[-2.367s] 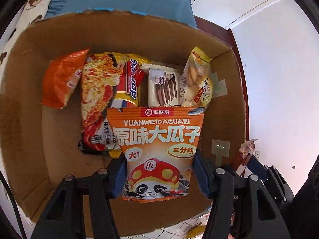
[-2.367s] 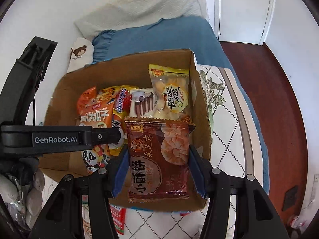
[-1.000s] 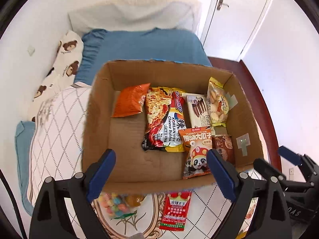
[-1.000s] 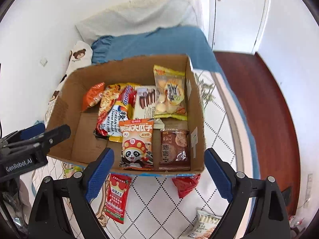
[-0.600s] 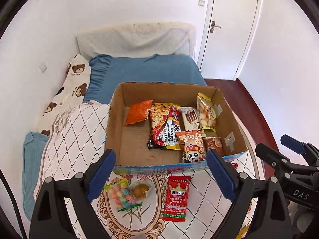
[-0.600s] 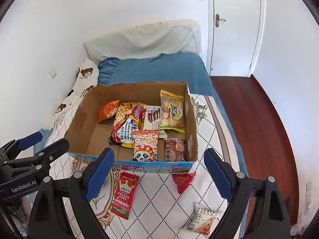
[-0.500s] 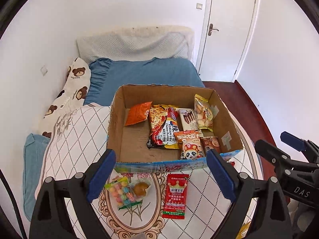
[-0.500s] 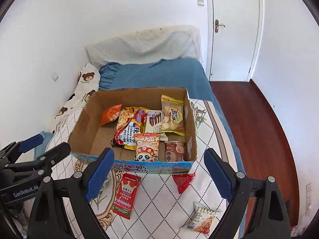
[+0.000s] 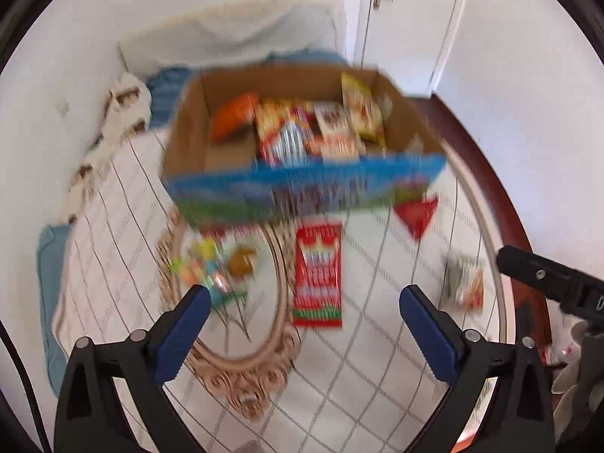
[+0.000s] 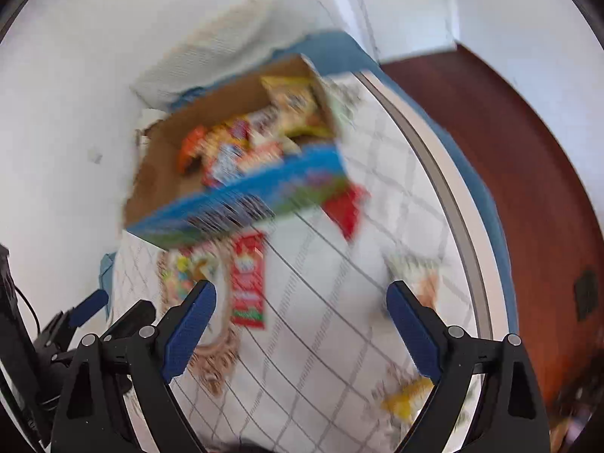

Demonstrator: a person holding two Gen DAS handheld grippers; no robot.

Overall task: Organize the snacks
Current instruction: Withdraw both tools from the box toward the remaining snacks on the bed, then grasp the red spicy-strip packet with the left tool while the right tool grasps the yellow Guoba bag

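Note:
Both views are blurred by motion. A cardboard box [image 9: 188, 139] with a blue printed front holds several snack packs. On the quilt before it lie a red packet [image 9: 319, 275], a clear bag of coloured candies [image 9: 211, 264], a red triangular pack [image 9: 415, 215] and a pale cookie pack [image 9: 466, 283]. My left gripper [image 9: 304, 311] hangs over the quilt, jaws opening, nothing between them. My right gripper [image 10: 302, 309] is open and holds nothing, above the quilt, with the red packet [image 10: 247, 283], the cookie pack [image 10: 419, 275] and a yellow pack [image 10: 406, 400] near it.
The box [image 10: 158, 185] stands on a white quilt with a diamond pattern [image 9: 377, 358] and an ornate oval print [image 9: 245, 377]. Behind it are a blue bedspread [image 10: 332, 49] and a pale headboard. A dark wooden floor [image 10: 528, 151] and a white door [image 9: 400, 19] lie to the right.
Both grippers have pulled back from the box, so the loose packs on the quilt now lie closer beneath them. The right view has rolled. The left jaws stand a little wider.

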